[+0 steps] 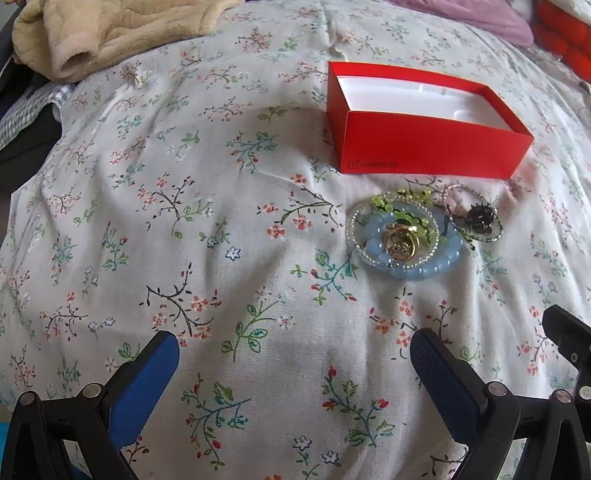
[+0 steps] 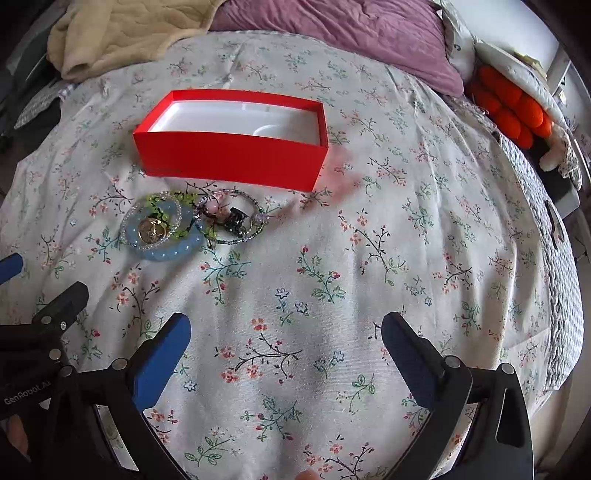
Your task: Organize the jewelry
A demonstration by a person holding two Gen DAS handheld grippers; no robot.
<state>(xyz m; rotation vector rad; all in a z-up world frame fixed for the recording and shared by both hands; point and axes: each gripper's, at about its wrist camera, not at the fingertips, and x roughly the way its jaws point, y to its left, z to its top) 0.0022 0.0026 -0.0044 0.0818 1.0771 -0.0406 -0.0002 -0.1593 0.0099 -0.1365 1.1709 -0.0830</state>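
Observation:
An open red box (image 1: 428, 147) with a white, empty inside lies on the floral bedsheet; it also shows in the right wrist view (image 2: 232, 158). Just in front of it lies a pile of jewelry: a pale blue bead bracelet (image 1: 417, 267) (image 2: 173, 251), a gold ring piece (image 1: 400, 243) (image 2: 151, 229), green beads (image 1: 384, 201), clear bead loops and a dark beaded piece (image 1: 478, 218) (image 2: 234, 219). My left gripper (image 1: 295, 350) is open and empty, short of the pile. My right gripper (image 2: 286, 332) is open and empty, to the right of the pile.
A beige blanket (image 1: 110, 33) lies at the back left. A purple pillow (image 2: 351, 33) and an orange plush (image 2: 513, 107) lie at the back right. The left gripper's body (image 2: 48, 332) is close beside the right one. The bed edge drops off at right.

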